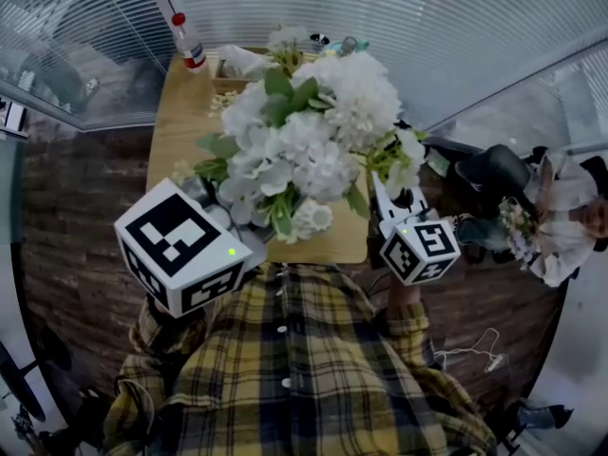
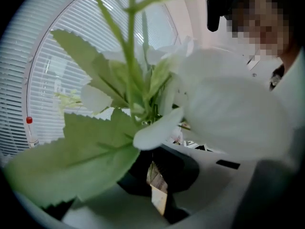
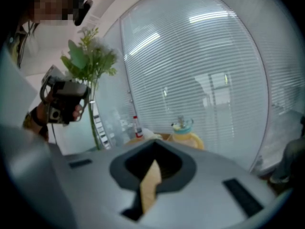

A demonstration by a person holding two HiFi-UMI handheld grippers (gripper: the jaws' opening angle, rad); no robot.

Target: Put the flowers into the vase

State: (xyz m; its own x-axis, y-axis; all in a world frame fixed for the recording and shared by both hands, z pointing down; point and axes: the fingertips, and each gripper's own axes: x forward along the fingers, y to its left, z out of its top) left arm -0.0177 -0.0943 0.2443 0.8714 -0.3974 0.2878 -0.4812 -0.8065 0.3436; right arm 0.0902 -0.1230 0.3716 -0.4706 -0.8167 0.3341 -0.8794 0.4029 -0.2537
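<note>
While the left tool [image 2: 157, 187] grips a bunch of white flowers with green leaves [image 1: 313, 131] by the stems, lifted over the pale wooden counter [image 1: 176, 112], the task looks barely begun, and no vase can be made out. The right tool [image 3: 148, 185] is closed and empty. White slatted blinds [image 1: 427, 17] surround the room.

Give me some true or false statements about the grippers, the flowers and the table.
The left gripper is shut on a green-leaved white flower stem. True.
The right gripper grips a flower. False: its jaws are together, nothing between them.
A clear red-capped plastic bottle stands at the light wooden table's far end. True.
The table holds no flowers. False: a large white bouquet with green leaves rises above it.
</note>
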